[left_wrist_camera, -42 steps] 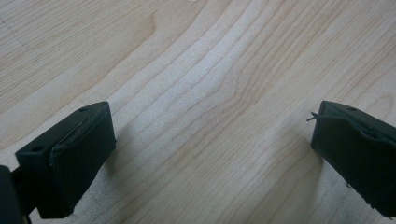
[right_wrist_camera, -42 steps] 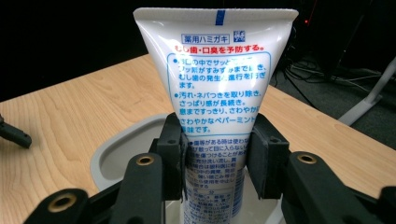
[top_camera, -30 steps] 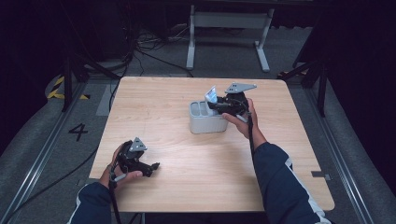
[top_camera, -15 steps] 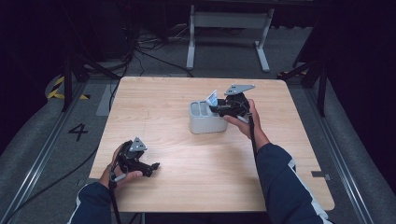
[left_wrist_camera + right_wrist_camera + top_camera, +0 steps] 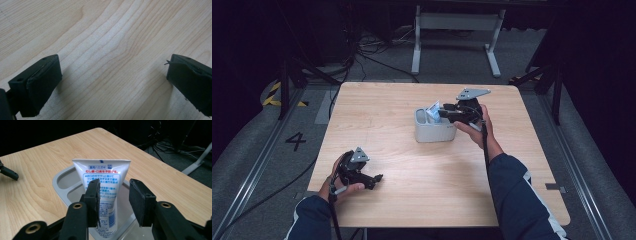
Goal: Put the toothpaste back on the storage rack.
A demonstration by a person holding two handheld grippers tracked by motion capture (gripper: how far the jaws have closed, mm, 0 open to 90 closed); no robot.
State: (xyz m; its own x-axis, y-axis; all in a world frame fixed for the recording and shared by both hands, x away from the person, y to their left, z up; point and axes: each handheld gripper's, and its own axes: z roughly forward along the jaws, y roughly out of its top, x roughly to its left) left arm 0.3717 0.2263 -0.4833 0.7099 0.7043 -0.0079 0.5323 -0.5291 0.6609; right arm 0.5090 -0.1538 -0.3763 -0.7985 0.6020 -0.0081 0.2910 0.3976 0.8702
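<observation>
White plastic squeeze tube [image 5: 103, 185] with blue and red print, flat crimped end up, blue tick on the crimp edge. Red text line under a small blue label box, then a blue-bordered panel of dense blue text running down the body. Standing roughly upright in a light grey two-compartment plastic holder [image 5: 62, 181], in the compartment nearer the camera in the right gripper view; lower end hidden behind the tongs. From the high view, tube [image 5: 433, 110] poking up out of the holder [image 5: 434, 132], slightly tilted, holder sitting right of centre on the pale wood-grain surface [image 5: 402, 115].

Right tongs [image 5: 114, 195] released: left pad just in front of or touching the tube face, cannot tell which; right pad clear, gap visible beside the tube edge. In the high view, right tongs [image 5: 448, 114] at the holder's right rim, held in the right hand [image 5: 479, 131].

Left tongs [image 5: 113, 80] released wide, nothing between the pads, bare wood grain underneath. In the high view, left tongs [image 5: 373, 179] low on the surface's near-left corner, well apart from the holder, held in the left hand [image 5: 343, 181].
</observation>
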